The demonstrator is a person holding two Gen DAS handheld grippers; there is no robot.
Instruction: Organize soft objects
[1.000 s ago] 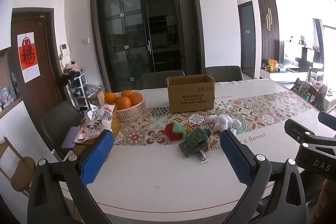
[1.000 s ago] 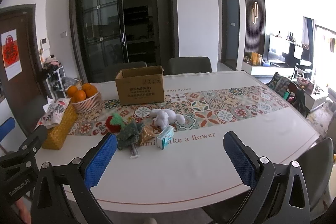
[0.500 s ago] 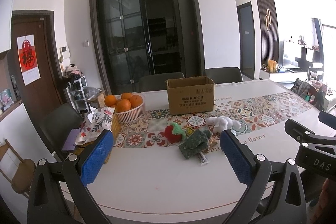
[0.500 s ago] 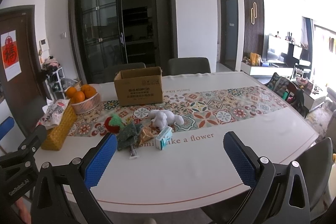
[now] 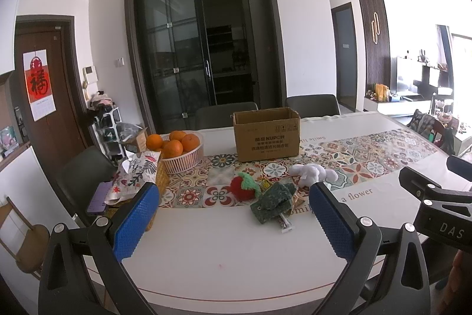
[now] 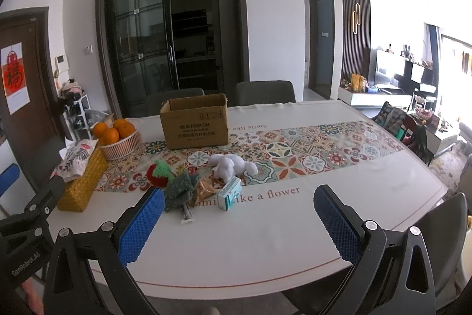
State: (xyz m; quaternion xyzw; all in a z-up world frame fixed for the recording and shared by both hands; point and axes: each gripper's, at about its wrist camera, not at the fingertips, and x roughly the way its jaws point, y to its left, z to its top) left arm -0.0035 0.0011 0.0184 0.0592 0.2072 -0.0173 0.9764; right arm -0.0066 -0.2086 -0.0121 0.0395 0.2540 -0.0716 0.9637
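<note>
A red plush strawberry (image 5: 242, 188) (image 6: 158, 175), a dark green knitted toy (image 5: 273, 201) (image 6: 180, 191) and a white plush animal (image 5: 309, 174) (image 6: 231, 166) lie in a cluster on the patterned runner. An open cardboard box (image 5: 267, 135) (image 6: 195, 121) stands behind them. My left gripper (image 5: 233, 223) is open and empty, above the near table edge, short of the toys. My right gripper (image 6: 239, 226) is open and empty, also near the front edge, with the toys ahead on its left.
A basket of oranges (image 5: 180, 148) (image 6: 118, 138) and a yellow woven tissue box (image 6: 81, 182) stand at the left. A small teal carton (image 6: 228, 194), a gold wrapper (image 6: 203, 189) and a razor-like item (image 5: 284, 222) lie among the toys. Chairs (image 6: 265, 92) stand behind the white table (image 6: 339, 182).
Both grippers have drifted slightly; the view has risen a little. Nothing on the table has moved and both grippers stay open.
</note>
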